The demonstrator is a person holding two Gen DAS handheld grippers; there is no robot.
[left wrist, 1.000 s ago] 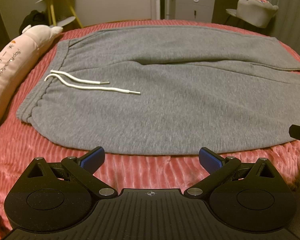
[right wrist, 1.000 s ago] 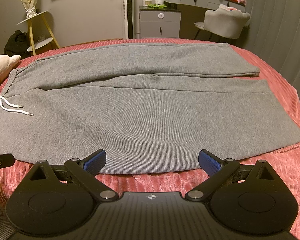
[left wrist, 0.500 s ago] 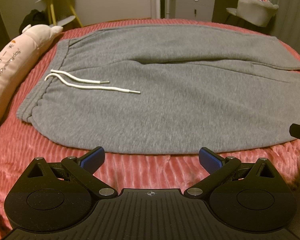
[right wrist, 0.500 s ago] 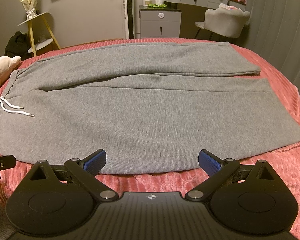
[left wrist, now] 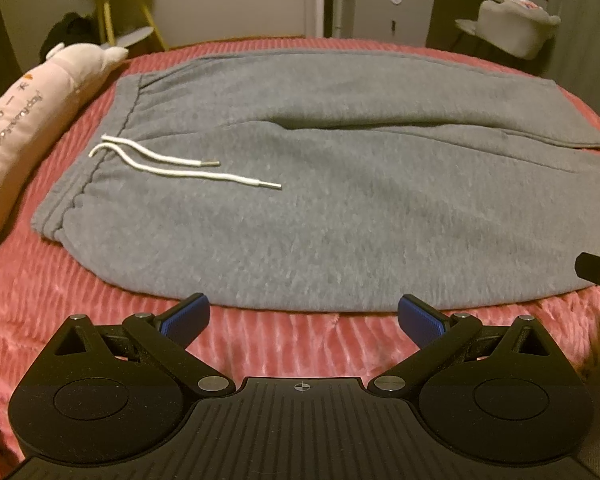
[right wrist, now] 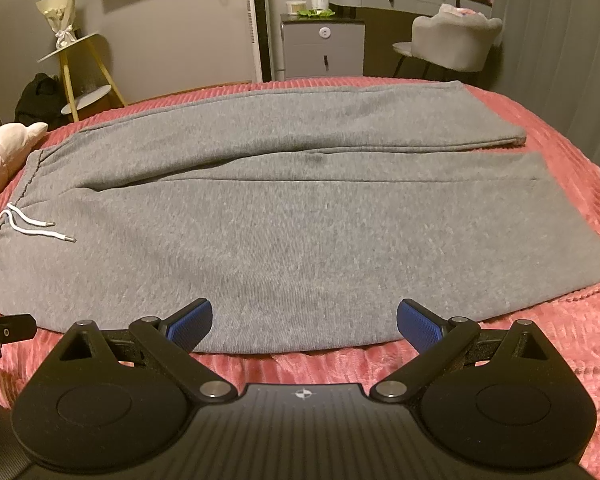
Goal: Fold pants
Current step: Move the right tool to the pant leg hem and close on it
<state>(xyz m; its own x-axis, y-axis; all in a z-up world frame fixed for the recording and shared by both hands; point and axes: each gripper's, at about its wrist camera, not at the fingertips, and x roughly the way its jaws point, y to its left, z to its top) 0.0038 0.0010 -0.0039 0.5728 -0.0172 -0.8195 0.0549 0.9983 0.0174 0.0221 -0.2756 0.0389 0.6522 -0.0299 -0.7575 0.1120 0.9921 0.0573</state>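
Little had shifted over the last second: both views crept slightly nearer the near edge of the pants point(left wrist: 340, 216), and nothing on the bed had been disturbed. I had the left gripper point(left wrist: 302, 316) hovering over the pink bedspread point(left wrist: 260, 344) just short of the hem of fabric, its blue pads spread wide and holding nothing. The right gripper point(right wrist: 304, 318) was likewise released, its pads reaching over the near edge of the cloth but not pinching it.

The grey pants lay flat across the bed, waistband to my left beside a pink plush pillow point(left wrist: 24, 120), legs running right, the far leg partly overlapping the near one. The white drawstring point(left wrist: 172, 168) lay loose on top of the cloth near the waistband.

As I judged it, the fold had not begun. The risk was in the pinch: the bedspread is ribbed and soft, so closing low could catch it along with the pants. Grabbing only the top layer would let the leg sag open. The loose drawstring could also slide out as the cloth turned over.
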